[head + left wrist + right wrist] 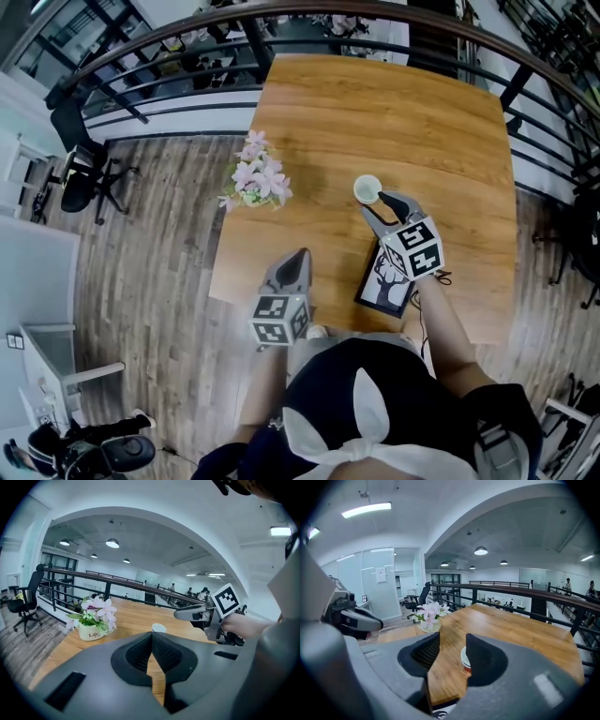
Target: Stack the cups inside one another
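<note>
A white paper cup (367, 188) stands upright near the middle of the wooden table (412, 112). My right gripper (374, 202) hovers just on the near side of it, apart from it, jaws open with nothing between them. In the right gripper view the cup (464, 657) shows beyond the right jaw, partly hidden by it, while the gripper (453, 637) frames bare table. My left gripper (301, 254) hangs over the table's near left edge, shut and empty. The left gripper view has its jaws (151, 634) meeting at the tips, the cup (158, 628) beyond them.
A pot of pink flowers (255, 180) sits at the table's left edge. A framed picture (386, 281) lies at the near edge under my right hand. A dark railing (169, 66) runs behind the table, and an office chair (84, 173) stands on the floor to the left.
</note>
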Tool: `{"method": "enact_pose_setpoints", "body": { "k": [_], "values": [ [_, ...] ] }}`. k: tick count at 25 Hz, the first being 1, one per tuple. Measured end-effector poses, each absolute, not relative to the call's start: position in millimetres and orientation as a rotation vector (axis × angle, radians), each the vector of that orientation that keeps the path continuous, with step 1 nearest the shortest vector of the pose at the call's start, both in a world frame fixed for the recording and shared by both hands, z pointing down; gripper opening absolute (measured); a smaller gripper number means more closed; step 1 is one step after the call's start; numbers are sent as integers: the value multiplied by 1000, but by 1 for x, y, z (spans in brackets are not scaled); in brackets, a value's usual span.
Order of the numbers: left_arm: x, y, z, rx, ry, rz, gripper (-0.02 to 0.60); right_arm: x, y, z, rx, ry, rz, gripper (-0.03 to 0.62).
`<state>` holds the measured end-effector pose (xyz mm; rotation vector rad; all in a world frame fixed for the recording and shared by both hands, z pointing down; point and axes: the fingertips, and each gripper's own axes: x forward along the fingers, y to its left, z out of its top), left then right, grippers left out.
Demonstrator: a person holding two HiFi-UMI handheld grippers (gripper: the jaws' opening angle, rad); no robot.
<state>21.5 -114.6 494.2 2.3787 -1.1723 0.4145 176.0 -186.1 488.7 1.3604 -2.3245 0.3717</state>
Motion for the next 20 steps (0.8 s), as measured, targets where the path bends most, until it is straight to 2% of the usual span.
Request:
{"method": "enact_pose_setpoints", "body": {
  "k": [5, 13, 20],
  "values": [
    [25, -103, 484, 2411, -1138, 403, 16, 163, -162, 481, 1328, -2343, 341, 153],
    [27, -89, 476, 2456, -1112, 382, 17, 144, -126, 479, 1325, -2368, 333, 14],
    [28, -79, 474, 2480, -1072, 400, 17, 126, -103, 484, 1285, -2383, 313, 0]
  ]
}}
